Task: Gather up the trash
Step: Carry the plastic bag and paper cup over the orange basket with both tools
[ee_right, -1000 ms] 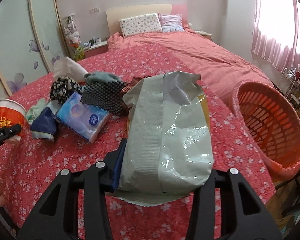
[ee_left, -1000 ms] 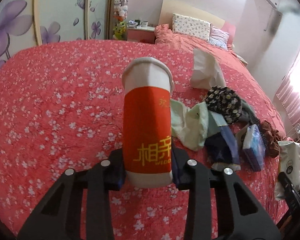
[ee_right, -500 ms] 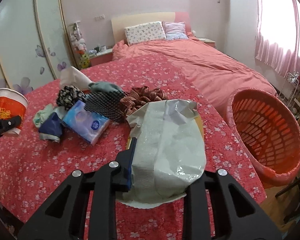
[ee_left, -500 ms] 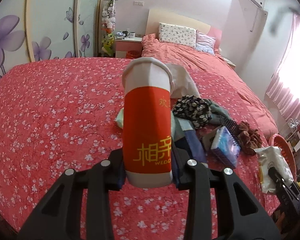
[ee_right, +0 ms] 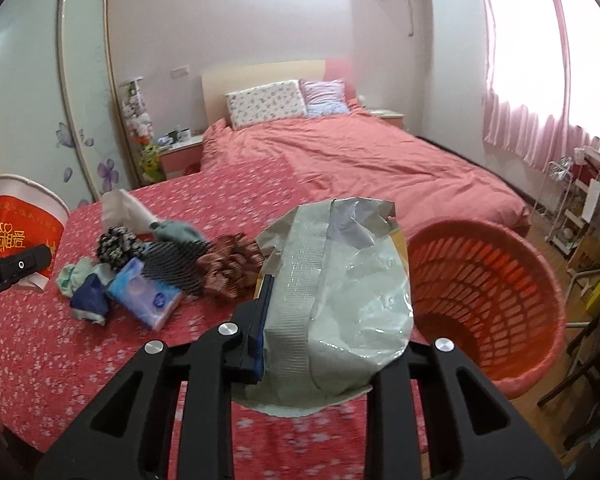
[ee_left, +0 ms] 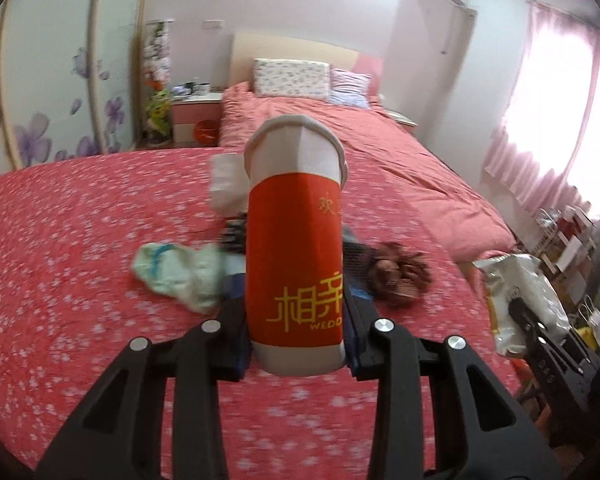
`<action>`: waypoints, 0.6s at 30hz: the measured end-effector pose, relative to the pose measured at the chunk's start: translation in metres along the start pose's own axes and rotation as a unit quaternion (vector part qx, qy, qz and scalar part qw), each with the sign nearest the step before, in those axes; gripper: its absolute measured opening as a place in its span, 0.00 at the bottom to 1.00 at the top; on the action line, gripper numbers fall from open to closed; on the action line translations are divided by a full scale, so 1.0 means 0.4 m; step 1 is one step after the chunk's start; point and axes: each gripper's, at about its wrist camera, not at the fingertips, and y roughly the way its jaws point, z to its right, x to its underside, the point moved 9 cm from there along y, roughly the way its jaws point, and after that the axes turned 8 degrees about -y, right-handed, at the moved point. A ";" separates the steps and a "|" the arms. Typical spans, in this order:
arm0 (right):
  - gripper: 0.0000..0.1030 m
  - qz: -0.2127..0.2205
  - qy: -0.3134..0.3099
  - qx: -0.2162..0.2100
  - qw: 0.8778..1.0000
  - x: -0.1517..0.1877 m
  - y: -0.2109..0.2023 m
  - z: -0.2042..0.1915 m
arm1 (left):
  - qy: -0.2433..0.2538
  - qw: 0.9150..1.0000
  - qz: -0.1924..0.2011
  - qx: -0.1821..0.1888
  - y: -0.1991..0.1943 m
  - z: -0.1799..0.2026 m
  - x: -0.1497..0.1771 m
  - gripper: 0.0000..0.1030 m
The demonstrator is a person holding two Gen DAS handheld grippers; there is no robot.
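Observation:
My left gripper [ee_left: 298,344] is shut on a red and white paper cup [ee_left: 296,248], held upright above the red flowered bedspread; the cup also shows in the right wrist view [ee_right: 24,232]. My right gripper [ee_right: 320,344] is shut on a crumpled silver-grey snack bag [ee_right: 340,304], which also shows in the left wrist view [ee_left: 520,300]. An orange plastic basket [ee_right: 488,304] stands just right of the bag, beside the bed edge.
A pile on the bedspread [ee_right: 40,340] holds a blue tissue pack [ee_right: 144,298], dark mesh cloth [ee_right: 172,268], brown knit item [ee_right: 228,268], pale green cloth [ee_left: 176,272] and a white bag [ee_right: 128,210]. Pillows [ee_right: 266,102] lie at the head. A shelf rack [ee_right: 580,200] stands at right.
Both grippers rose and swung right with their loads. The basket now sits closer to the snack bag, and the pile has shifted left in the left wrist view.

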 end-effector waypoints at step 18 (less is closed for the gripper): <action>0.24 0.023 0.075 0.059 0.995 0.020 -0.038 0.286 | 0.079 0.988 -0.056 0.119 0.082 0.402 0.118 0.34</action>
